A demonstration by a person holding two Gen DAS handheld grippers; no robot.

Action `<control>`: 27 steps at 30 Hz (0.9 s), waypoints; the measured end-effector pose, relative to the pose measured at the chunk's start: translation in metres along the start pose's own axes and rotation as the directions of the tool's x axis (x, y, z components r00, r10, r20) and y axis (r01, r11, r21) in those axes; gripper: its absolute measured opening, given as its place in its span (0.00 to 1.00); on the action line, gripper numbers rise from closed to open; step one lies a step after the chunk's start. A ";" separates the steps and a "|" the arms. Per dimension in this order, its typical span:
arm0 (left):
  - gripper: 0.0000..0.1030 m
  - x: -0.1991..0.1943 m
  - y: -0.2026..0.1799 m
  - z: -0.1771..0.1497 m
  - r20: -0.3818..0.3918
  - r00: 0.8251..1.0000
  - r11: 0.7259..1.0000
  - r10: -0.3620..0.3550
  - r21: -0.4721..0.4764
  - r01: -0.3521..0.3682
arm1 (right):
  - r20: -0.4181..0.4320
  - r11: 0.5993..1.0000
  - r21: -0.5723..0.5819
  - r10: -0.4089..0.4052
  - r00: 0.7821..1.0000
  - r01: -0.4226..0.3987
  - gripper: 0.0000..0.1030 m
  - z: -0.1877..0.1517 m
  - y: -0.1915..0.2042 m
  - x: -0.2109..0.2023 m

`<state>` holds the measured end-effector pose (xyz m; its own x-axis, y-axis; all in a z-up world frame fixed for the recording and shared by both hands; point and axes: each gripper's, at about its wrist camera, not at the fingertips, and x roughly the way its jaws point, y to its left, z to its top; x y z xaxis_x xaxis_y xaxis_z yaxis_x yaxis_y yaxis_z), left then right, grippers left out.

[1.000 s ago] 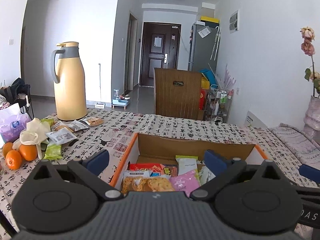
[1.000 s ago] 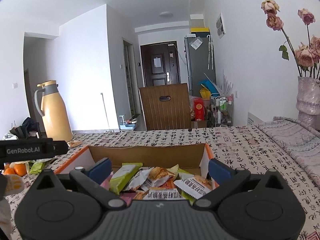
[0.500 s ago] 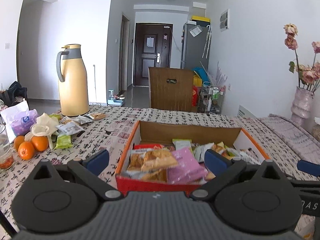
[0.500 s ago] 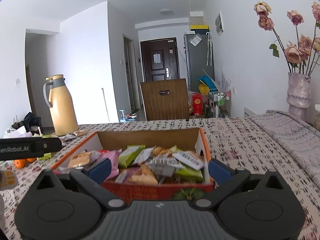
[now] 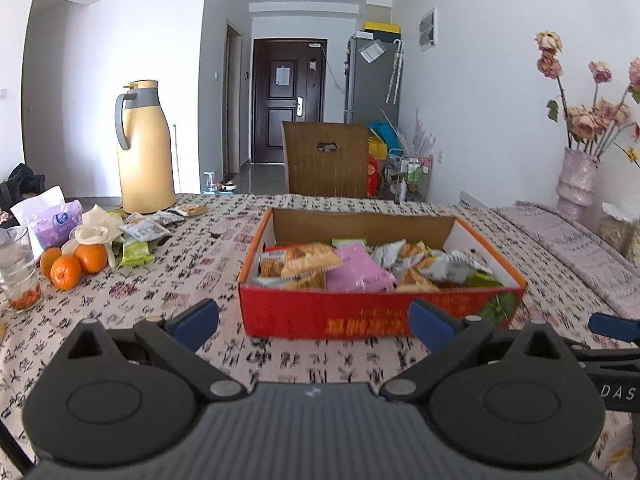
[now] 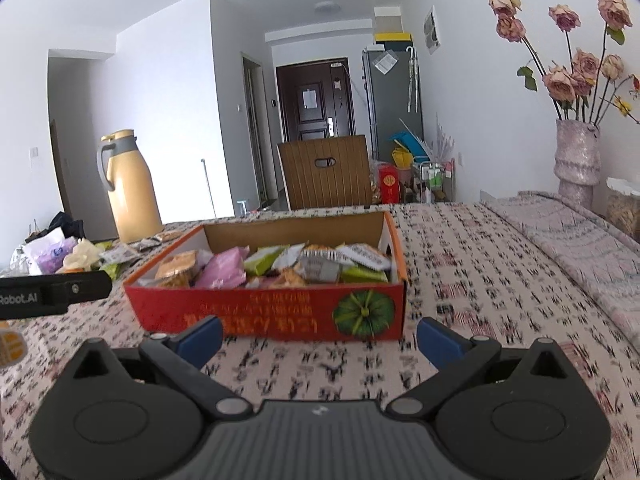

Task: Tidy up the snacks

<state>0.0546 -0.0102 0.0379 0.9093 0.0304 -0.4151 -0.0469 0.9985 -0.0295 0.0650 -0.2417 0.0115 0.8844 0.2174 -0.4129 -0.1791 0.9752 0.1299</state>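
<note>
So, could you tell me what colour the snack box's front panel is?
Red snack box, with yellow lettering; clearest in the right wrist view.

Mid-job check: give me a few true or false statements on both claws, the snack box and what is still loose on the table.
1. Both the left claw and the right claw are open and hold nothing. True.
2. The snack box is empty. False: it is full of snack packets.
3. Loose snack packets lie near the yellow thermos. True.
4. The oranges are inside the box. False: they sit on the tablecloth, left of it.
5. The flower vase stands left of the box. False: it is to its right.
</note>
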 end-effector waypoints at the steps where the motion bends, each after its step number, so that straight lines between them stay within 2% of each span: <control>1: 1.00 -0.002 0.000 -0.003 -0.004 1.000 1.000 -0.004 0.003 0.004 | -0.005 1.000 0.000 0.000 1.000 0.000 1.00 -0.003 0.000 -0.003; 12: 1.00 -0.010 0.001 -0.035 -0.103 0.994 0.999 -0.032 0.011 0.034 | -0.064 1.000 0.002 -0.018 0.998 0.018 1.00 -0.024 0.000 -0.018; 27: 1.00 -0.011 0.002 -0.038 -0.114 0.993 0.999 -0.027 0.014 0.029 | -0.090 1.000 -0.006 -0.013 0.996 0.013 1.00 -0.028 0.004 -0.016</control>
<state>0.0284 -0.0100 0.0076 0.8571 -0.0023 -0.5152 -0.0148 0.9995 -0.0291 0.0379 -0.2402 -0.0069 0.8444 0.2071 -0.4941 -0.1701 0.9782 0.1192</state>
